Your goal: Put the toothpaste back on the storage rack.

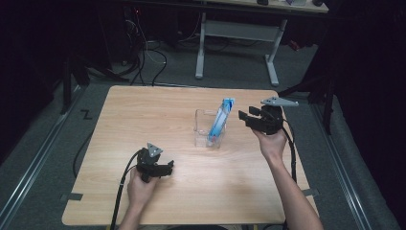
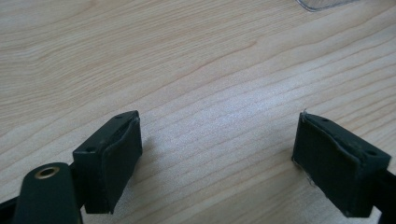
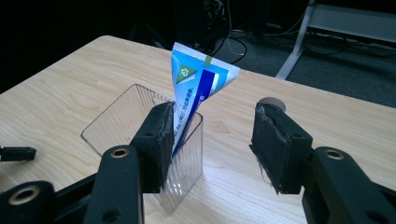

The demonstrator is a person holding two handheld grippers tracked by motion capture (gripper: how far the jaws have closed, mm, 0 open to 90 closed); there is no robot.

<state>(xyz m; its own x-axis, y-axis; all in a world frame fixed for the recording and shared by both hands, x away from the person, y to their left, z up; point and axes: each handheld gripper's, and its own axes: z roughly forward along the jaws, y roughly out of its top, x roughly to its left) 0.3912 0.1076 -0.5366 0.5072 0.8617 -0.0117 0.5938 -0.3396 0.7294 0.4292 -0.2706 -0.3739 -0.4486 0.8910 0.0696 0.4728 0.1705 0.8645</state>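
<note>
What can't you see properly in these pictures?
- Bottom of the blue tube: right gripper view, hidden behind the right tongs' pad.
- Tube's small print: too tiny, high view.
- Clear box: left gripper view, cut off by the top edge.
- Things on the far desk: high view, dark and cut off.

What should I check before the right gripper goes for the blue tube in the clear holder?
1. Right gripper jaws open, nothing between them: ok.
2. Blue tube stands tilted in the clear holder, top end sticking out above the rim: ok.
3. Right gripper lined up on the tube: not ok; in the right gripper view the tube sits behind the left-hand jaw, not in the gap.
4. Left gripper open, low over bare table, apart from the holder: ok.
5. Holder steady enough for a pull: cannot tell.
</note>
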